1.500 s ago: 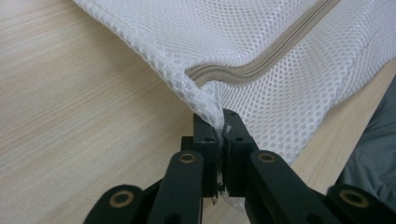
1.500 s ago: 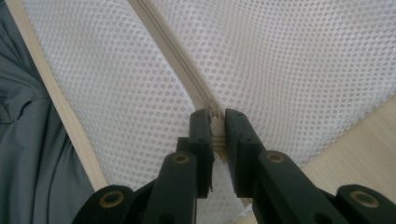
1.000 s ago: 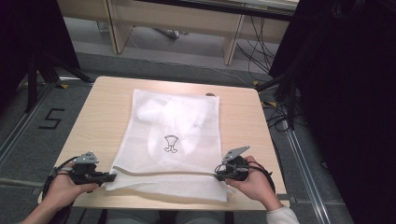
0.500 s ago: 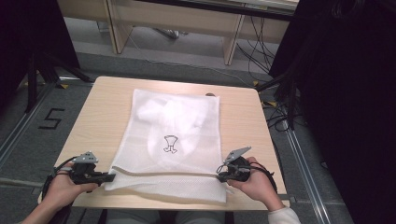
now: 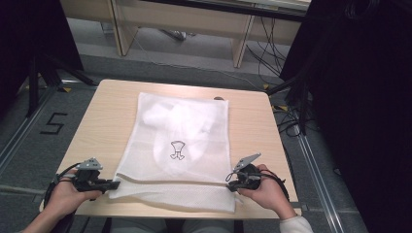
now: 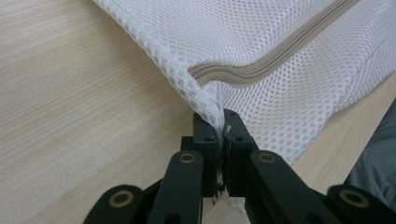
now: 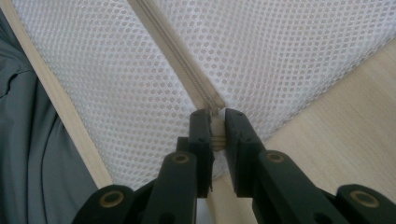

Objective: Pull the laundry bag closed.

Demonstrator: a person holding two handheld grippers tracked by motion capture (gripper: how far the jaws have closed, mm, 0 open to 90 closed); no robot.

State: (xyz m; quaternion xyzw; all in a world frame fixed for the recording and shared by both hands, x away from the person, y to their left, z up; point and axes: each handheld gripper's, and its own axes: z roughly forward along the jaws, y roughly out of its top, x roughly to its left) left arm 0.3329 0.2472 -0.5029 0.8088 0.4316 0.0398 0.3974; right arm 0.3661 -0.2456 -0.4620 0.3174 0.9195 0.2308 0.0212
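A white mesh bag (image 5: 194,136) lies flat on the wooden table (image 5: 111,111), with a pale garment bearing a black emblem (image 5: 177,150) inside it. A beige zipper (image 5: 170,181) runs across its near end. My left gripper (image 5: 116,184) is shut on the bag's near left corner, and its own view shows the mesh (image 6: 280,46) pinched between the jaws (image 6: 222,126) just below the zipper's end (image 6: 280,53). At the near right corner my right gripper (image 5: 229,183) is shut on the bag; its jaws (image 7: 215,119) clamp the zipper's end (image 7: 173,51) and mesh (image 7: 280,56).
The table's near edge (image 5: 170,213) lies just under both hands. Bare wood (image 5: 252,126) flanks the bag left and right. Beyond the table stand a desk's legs (image 5: 240,43), cables (image 5: 265,53) and dark curtains (image 5: 359,97). A "5" (image 5: 52,124) marks the floor at left.
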